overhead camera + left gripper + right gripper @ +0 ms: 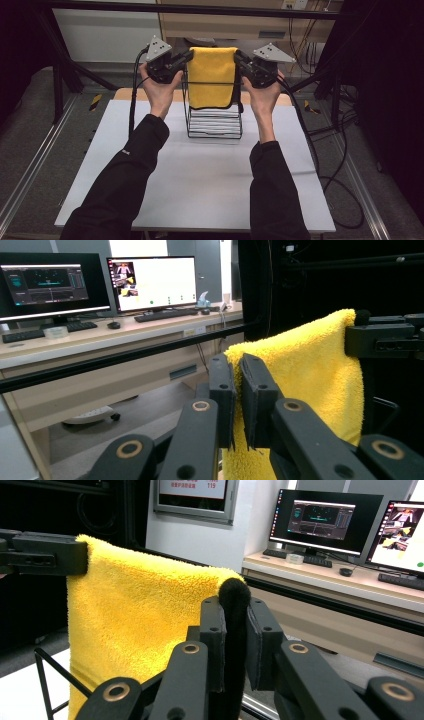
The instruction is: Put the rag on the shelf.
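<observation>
We hold the yellow towel (212, 75) stretched over the wire rack (215, 117) at the tabletop's (200, 170) far middle; draping looks nearly done, release remains; left tool (186, 56) and right tool (239, 59) each pinch a top corner; the gripper views show monitors (150, 282) that the high view lacks.

White table (200, 190), black wire rack (214, 131) upright near its far edge.

Both forearms raised toward upper centre of frame; left gripper (186, 56) and right gripper (239, 57) clamped, jaws facing inward.
</observation>
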Demonstrator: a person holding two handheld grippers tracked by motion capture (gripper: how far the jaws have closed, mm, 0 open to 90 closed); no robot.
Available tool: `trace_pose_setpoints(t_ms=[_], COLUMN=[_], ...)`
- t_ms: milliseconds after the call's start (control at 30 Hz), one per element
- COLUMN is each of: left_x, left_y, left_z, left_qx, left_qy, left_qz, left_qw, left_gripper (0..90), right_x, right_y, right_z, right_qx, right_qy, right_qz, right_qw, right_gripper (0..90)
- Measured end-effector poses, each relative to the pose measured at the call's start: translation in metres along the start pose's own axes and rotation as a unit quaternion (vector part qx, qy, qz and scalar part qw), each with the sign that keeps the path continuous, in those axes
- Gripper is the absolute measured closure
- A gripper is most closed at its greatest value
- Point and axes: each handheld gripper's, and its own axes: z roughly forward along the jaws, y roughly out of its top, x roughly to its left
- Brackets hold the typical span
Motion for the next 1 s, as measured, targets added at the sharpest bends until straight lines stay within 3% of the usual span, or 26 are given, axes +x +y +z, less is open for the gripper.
trace_pose_setpoints(t_ms=[167, 533, 1000], left_x=[-0.003, -0.01, -0.016], left_y=[0.007, 0.016, 0.014], left_z=[-0.007, -0.017, -0.034], left_qx=[-0.018, -0.024, -0.01], left_qy=[-0.013, -0.023, -0.044], left_qz=[0.002, 0.013, 0.026], left_qw=[0.9998, 0.9994, 0.9986], left_gripper=[84.0, 84.0, 83.9], right_x=[-0.001, 0.002, 0.011], right_y=[0.005, 0.012, 0.012], right_z=[-0.007, -0.021, -0.04], right_qx=[-0.017, -0.029, -0.014], right_qy=[0.005, 0.009, 0.026], right_qz=[0.001, -0.003, -0.02], right_qw=[0.9998, 0.9995, 0.9994], right_gripper=[80.3, 80.3, 80.0])
